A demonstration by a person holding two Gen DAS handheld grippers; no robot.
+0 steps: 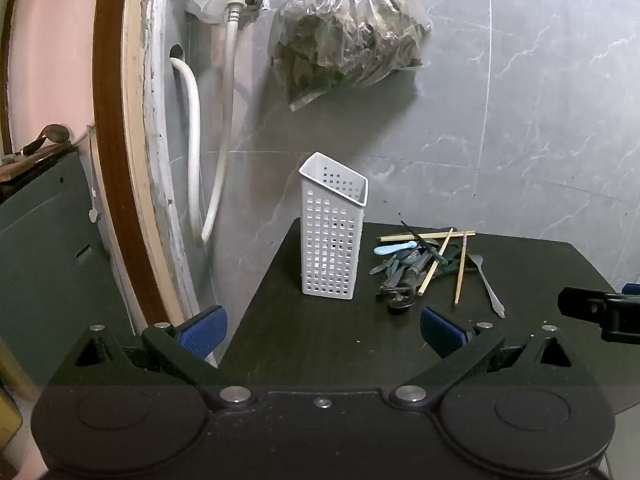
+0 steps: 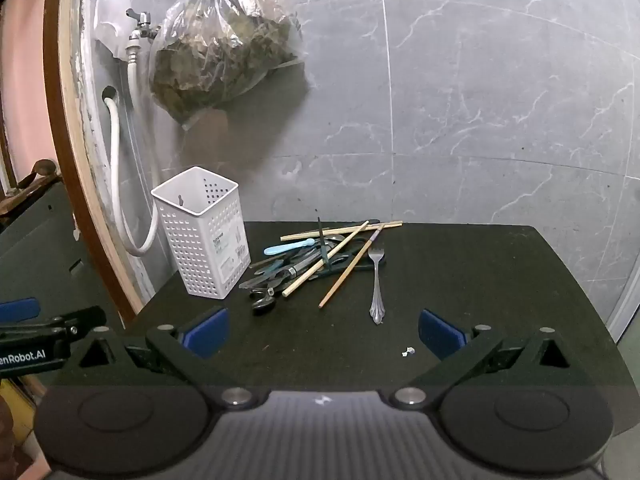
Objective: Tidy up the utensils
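Observation:
A white perforated utensil holder (image 1: 332,236) stands upright and empty at the table's back left; it also shows in the right wrist view (image 2: 204,236). To its right lies a pile of utensils (image 1: 412,264): wooden chopsticks (image 2: 324,260), a light blue spoon (image 2: 290,247), dark metal pieces and a silver fork (image 2: 376,280) lying apart at the right. My left gripper (image 1: 324,334) is open and empty above the table's front, in front of the holder. My right gripper (image 2: 324,334) is open and empty, in front of the pile and the fork.
The black table (image 2: 480,280) stands against a grey marble wall. A plastic bag of dark leaves (image 1: 348,36) hangs above. White hoses (image 1: 196,148) and a tap are at the left by a wooden door frame (image 1: 116,160). A white crumb (image 2: 408,351) lies near the front.

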